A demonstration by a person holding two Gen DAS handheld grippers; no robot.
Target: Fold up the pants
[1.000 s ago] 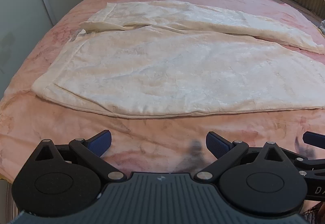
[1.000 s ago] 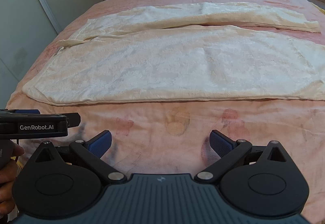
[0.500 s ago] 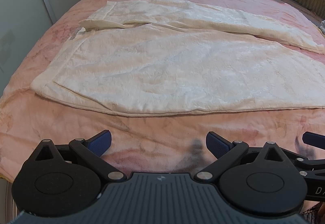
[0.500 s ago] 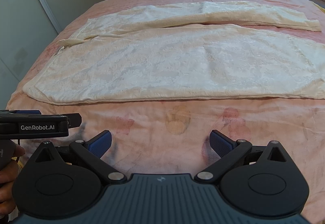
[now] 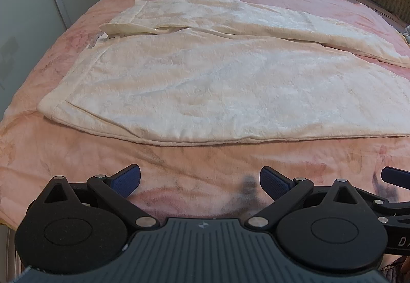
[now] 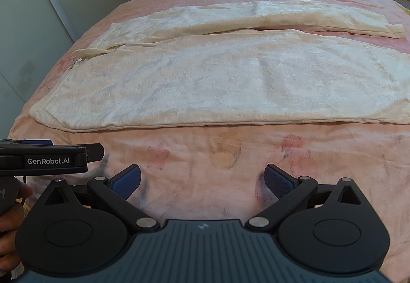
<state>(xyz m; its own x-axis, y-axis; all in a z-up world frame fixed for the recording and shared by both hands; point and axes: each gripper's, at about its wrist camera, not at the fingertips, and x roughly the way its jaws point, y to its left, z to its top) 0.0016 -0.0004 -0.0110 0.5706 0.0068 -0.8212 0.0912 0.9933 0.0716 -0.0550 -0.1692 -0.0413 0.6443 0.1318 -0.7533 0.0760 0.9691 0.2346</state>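
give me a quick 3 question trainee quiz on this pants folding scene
1. True or false: the left tool is shut on the cream plush pants.
2. Multiple choice: how do the pants lie on the pink printed bedspread? A) rolled into a ball B) spread flat, both legs laid out C) hanging off the near edge
3. Fill in: the right tool hovers over bare ____, short of the pants' near edge.

Key: 1 false, both tools are open and empty. 2 B. 3 bedspread.
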